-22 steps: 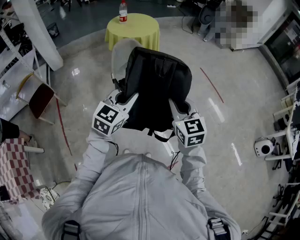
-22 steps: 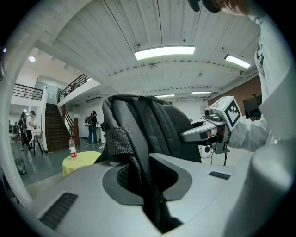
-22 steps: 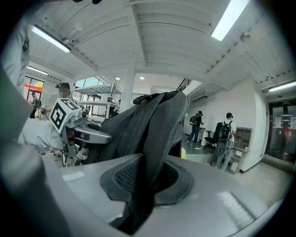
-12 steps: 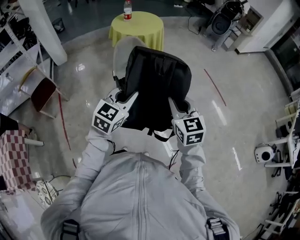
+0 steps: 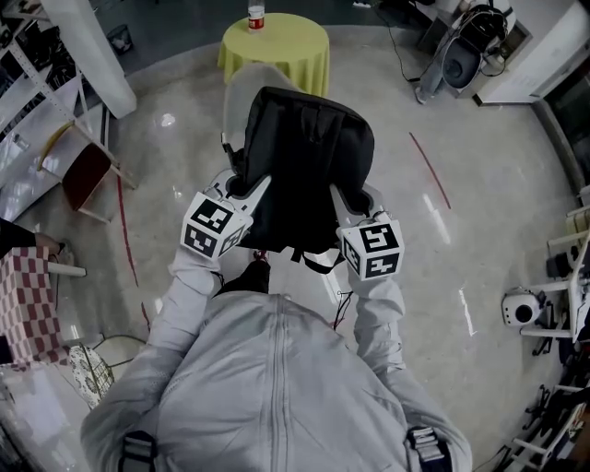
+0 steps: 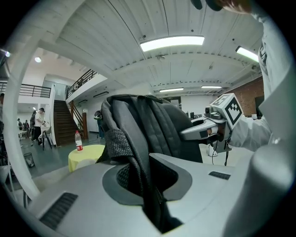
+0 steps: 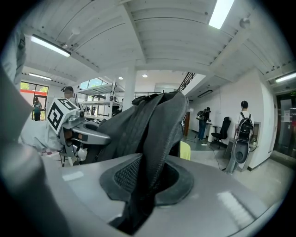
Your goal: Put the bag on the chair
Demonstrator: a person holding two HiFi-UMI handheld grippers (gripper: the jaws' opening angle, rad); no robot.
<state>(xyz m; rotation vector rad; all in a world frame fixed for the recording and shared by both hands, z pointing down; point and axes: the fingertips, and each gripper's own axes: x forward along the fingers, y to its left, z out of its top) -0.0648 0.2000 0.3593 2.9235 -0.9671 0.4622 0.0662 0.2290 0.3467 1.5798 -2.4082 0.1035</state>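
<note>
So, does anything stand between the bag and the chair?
Nothing visible does. The left gripper and right gripper clamp the bag, which covers most of the chair in the head view; only part of its back shows, so the seat is unseen.

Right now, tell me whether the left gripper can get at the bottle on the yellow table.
Probably not. The left gripper is shut on the bag, and the bottle stands on the yellow table beyond the chair, well ahead of it.

Open floor (image 5: 442,138) lies right of the chair (image 5: 240,92), while the yellow table (image 5: 277,51) with a bottle (image 5: 256,14) stands close behind it.
</note>
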